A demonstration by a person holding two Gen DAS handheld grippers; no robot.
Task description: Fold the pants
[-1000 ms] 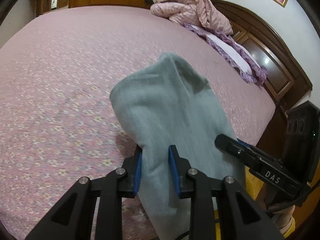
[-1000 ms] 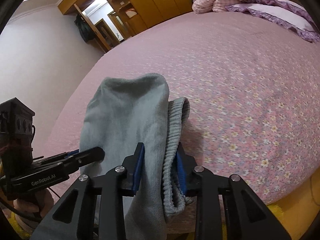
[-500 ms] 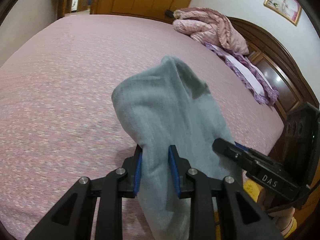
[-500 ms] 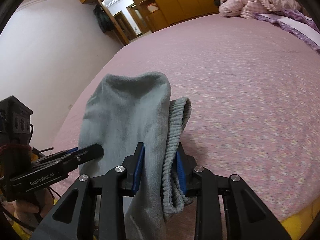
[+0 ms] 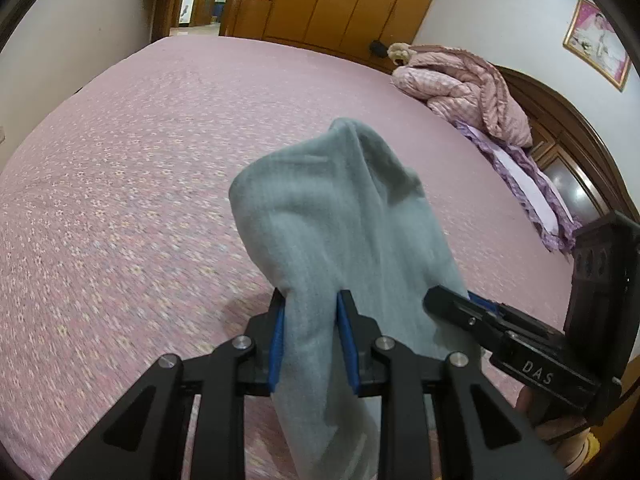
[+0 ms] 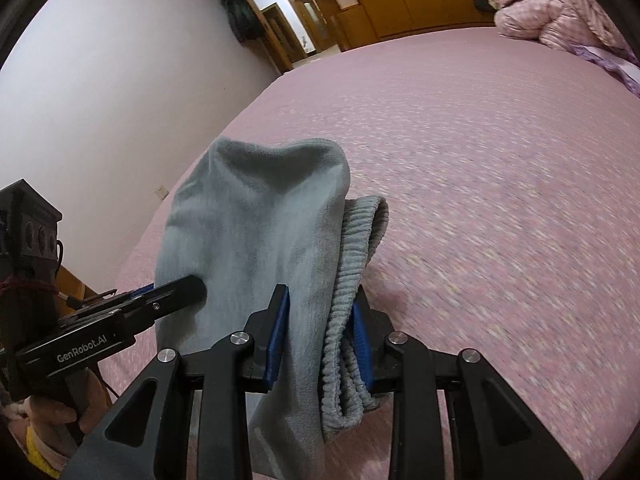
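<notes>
Pink floral bed [image 5: 140,168], bunched quilt [image 5: 468,88], wooden wardrobe [image 5: 340,0].

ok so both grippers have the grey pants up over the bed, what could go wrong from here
1. The right gripper pinches the thick ribbed waistband along with the smooth cloth, so one layer might slip free.
2. The left gripper holds only a bunched fold of the grey pants, which could land creased on the pink bedspread.
3. The two grippers sit close together, so the slack cloth between them may fold unevenly.
</notes>
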